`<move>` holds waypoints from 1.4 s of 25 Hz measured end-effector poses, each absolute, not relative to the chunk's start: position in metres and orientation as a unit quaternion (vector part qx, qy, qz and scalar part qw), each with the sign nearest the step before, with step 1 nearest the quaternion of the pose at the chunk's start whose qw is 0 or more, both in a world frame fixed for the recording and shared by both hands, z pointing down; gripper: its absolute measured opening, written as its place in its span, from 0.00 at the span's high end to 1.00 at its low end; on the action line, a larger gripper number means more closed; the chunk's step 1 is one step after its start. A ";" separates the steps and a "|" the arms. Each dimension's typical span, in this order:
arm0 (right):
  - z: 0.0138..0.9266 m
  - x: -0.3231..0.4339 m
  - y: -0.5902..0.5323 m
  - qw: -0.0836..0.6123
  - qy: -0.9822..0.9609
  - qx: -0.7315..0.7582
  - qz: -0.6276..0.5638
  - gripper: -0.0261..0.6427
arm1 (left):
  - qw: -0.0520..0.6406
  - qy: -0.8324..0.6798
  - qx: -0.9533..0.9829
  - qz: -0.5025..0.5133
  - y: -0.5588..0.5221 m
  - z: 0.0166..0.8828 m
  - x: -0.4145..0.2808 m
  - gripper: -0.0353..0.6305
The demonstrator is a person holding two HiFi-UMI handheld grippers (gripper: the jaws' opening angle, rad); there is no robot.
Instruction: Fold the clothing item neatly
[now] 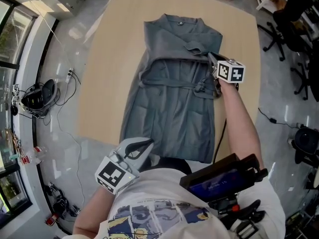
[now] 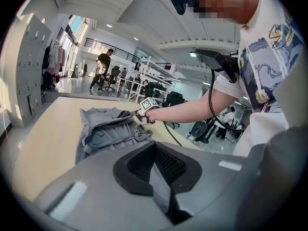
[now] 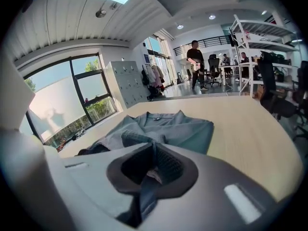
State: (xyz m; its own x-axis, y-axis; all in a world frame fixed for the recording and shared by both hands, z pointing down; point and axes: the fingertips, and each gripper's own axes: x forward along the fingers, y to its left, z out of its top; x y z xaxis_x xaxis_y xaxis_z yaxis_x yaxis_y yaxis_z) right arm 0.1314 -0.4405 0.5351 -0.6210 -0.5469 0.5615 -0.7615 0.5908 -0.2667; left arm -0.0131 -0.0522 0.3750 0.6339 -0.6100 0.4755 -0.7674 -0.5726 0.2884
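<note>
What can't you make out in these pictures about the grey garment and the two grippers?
- Head view: the garment's near left hem corner, covered by the left gripper.
- Which part of the garment the right gripper is shut on: fabric fills its own view, folds bunch in the head view.
- Too small in every view: the dark collar mark.
- Head view, partly behind the person's shirt: the table's near edge.

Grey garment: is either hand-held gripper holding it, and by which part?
The right hand-held gripper pinches the grey garment by cloth at its right edge, near the folded sleeve. The left hand-held gripper holds nothing.
</note>
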 end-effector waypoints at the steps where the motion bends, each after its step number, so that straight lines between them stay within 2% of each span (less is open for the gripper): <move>1: 0.541 0.134 -0.438 0.220 -0.863 0.378 0.252 0.92 | 0.242 -0.395 0.870 0.167 -0.052 0.377 -0.012 0.94; 6: 0.561 0.143 -0.428 0.242 -0.861 0.366 0.258 0.90 | 0.246 -0.392 0.869 0.176 -0.055 0.384 -0.006 0.94; 12: 0.569 0.164 -0.421 0.260 -0.851 0.373 0.264 0.83 | 0.239 -0.382 0.875 0.176 -0.057 0.383 0.003 0.94; 25: 0.555 0.205 -0.389 0.253 -0.842 0.402 0.257 0.83 | 0.226 -0.374 0.880 0.186 -0.044 0.386 -0.004 0.94; 35: 0.521 0.225 -0.309 0.249 -0.834 0.432 0.236 0.83 | 0.194 -0.344 0.904 0.162 -0.002 0.372 -0.010 0.94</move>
